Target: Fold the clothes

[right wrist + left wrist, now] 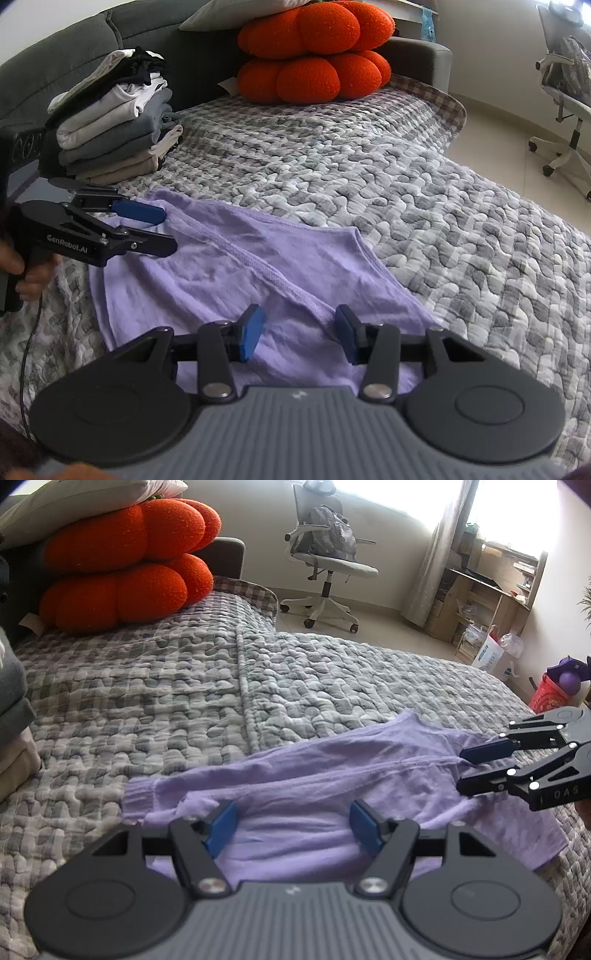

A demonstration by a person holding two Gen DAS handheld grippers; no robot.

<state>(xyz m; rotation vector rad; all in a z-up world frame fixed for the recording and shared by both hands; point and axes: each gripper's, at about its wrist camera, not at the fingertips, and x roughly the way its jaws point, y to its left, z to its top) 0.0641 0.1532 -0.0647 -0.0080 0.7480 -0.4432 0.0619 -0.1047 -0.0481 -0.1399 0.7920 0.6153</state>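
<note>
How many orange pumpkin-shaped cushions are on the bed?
2. They are stacked at the head of the bed: the lower cushion rests on the quilt, and the upper cushion sits on it, under a grey pillow. Others may be hidden behind.

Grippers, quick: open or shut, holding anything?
Left gripper: open, over the purple shirt, gripping nothing.
Right gripper: open, shirt under it, pads not pressing it.
</note>
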